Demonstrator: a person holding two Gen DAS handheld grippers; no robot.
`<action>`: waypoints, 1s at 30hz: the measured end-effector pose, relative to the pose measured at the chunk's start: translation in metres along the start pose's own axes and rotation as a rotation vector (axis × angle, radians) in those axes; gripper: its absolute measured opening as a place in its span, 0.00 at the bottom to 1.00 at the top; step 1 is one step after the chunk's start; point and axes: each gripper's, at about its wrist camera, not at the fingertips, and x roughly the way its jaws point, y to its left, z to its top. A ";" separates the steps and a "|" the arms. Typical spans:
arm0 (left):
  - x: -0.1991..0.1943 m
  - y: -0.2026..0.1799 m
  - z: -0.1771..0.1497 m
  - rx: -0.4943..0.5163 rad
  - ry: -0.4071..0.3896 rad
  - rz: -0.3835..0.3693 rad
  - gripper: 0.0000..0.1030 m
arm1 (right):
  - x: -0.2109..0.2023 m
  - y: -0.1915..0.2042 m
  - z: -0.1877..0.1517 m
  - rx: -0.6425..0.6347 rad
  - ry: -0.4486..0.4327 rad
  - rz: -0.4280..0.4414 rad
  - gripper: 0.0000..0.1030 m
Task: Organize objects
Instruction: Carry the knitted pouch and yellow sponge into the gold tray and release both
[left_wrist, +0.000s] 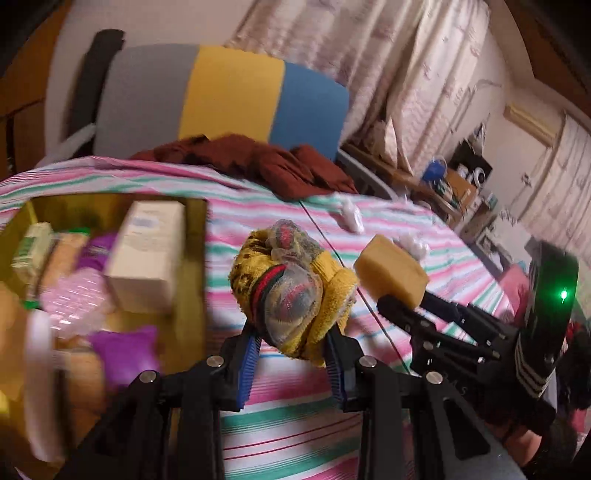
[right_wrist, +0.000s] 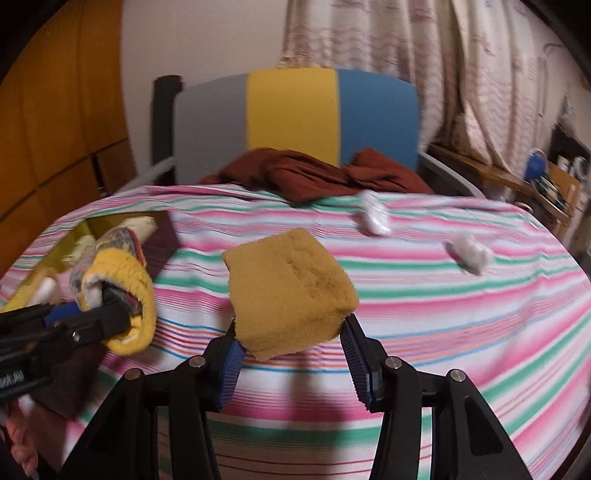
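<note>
My left gripper (left_wrist: 293, 343) is shut on a yellow cloth bundle (left_wrist: 291, 284) with red and green stripes and a mesh wrap, held above the striped tablecloth (left_wrist: 280, 424). It also shows in the right wrist view (right_wrist: 122, 291) at the left. My right gripper (right_wrist: 291, 343) is shut on a yellow sponge block (right_wrist: 288, 288), held above the cloth; the sponge (left_wrist: 391, 271) also shows at the right of the left wrist view. An open yellow box (left_wrist: 192, 258) at the left holds a white carton (left_wrist: 147, 254), purple packets and other items.
A dark red cloth (right_wrist: 314, 173) lies at the table's far edge before a grey, yellow and blue chair back (right_wrist: 295, 114). Two white crumpled bits (right_wrist: 375, 214) (right_wrist: 469, 254) lie on the cloth at the right. Curtains and a cluttered shelf (left_wrist: 454, 184) stand beyond.
</note>
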 end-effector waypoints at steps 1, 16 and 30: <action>-0.007 0.006 0.003 -0.004 -0.016 0.008 0.31 | -0.001 0.007 0.003 -0.006 -0.005 0.016 0.50; -0.020 0.160 0.074 -0.174 0.056 0.189 0.31 | -0.003 0.142 0.038 -0.148 0.032 0.279 0.50; -0.002 0.191 0.068 -0.215 0.163 0.236 0.51 | 0.036 0.191 0.042 -0.112 0.160 0.350 0.69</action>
